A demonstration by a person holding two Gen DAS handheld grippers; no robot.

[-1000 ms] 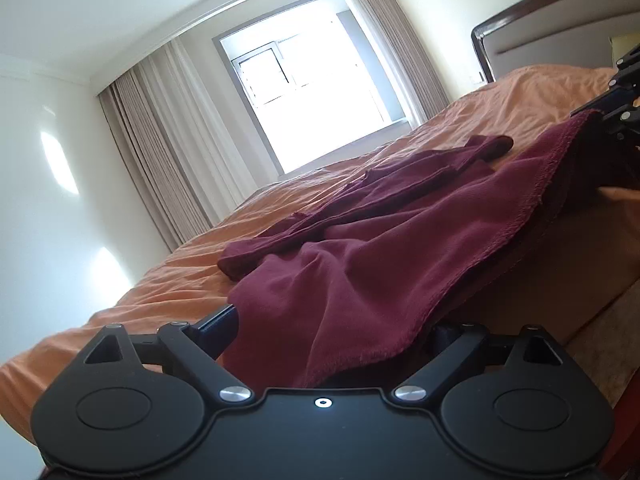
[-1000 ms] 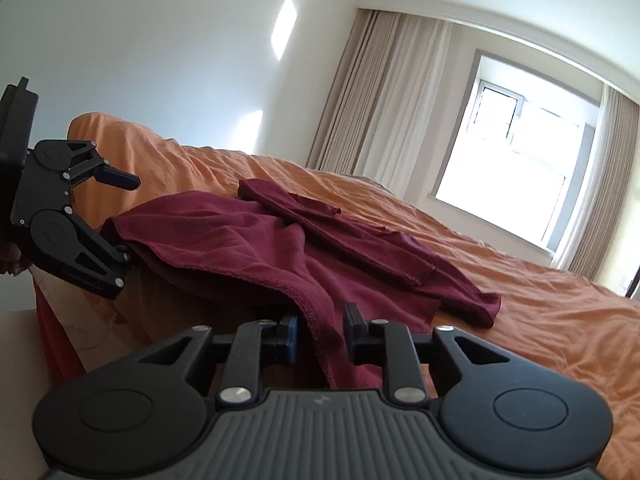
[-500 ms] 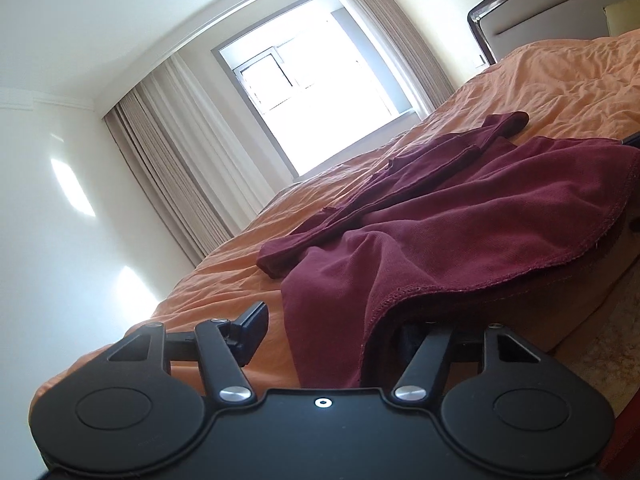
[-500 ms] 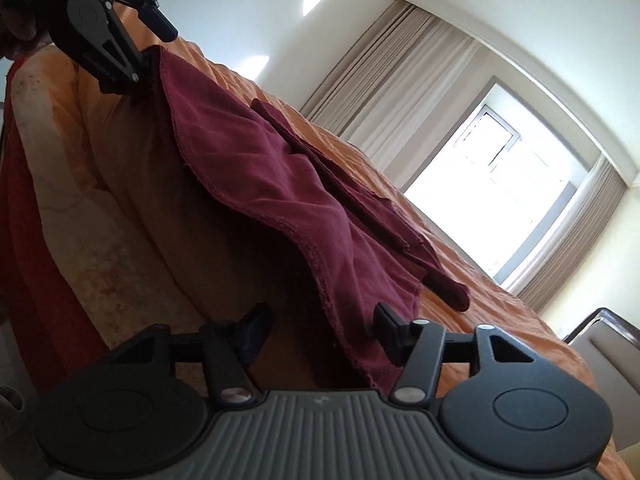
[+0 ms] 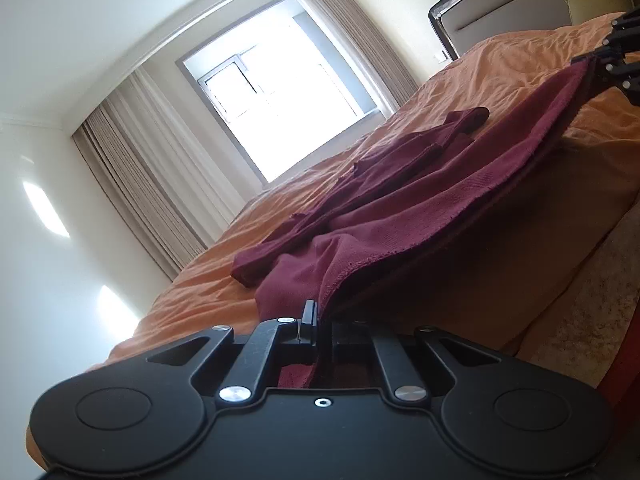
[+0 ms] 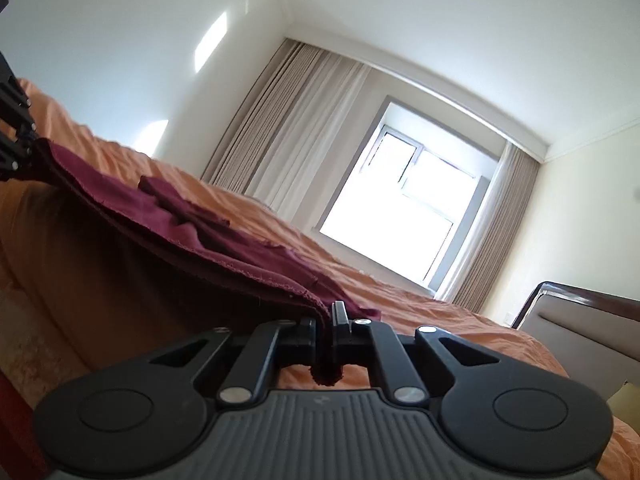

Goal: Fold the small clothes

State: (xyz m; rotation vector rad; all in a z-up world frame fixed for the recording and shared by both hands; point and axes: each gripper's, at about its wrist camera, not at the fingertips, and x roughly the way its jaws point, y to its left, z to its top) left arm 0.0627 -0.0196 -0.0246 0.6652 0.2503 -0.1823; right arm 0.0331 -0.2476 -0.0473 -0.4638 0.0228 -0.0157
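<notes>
A dark red garment (image 5: 420,200) lies across the orange bed, its near hem stretched taut along the bed's edge. My left gripper (image 5: 318,320) is shut on one corner of that hem. At the other corner my right gripper (image 6: 326,320) is shut on the hem, a tuft of cloth poking out below its pads. Each gripper shows in the other's view: the right gripper (image 5: 618,60) at the far right, the left gripper (image 6: 16,136) at the far left. The garment (image 6: 192,232) has its sleeves bunched on top toward the window.
The orange bedspread (image 5: 500,68) covers the whole bed. A padded headboard (image 5: 516,4) with a dark wooden frame stands at one end. A bright window (image 6: 404,204) with beige curtains lies beyond the bed. A pale patterned side (image 5: 592,300) hangs below the bed's edge.
Both grippers went from open, with the hem between their fingers, to shut on it. The hem now runs straight and taut between them.
</notes>
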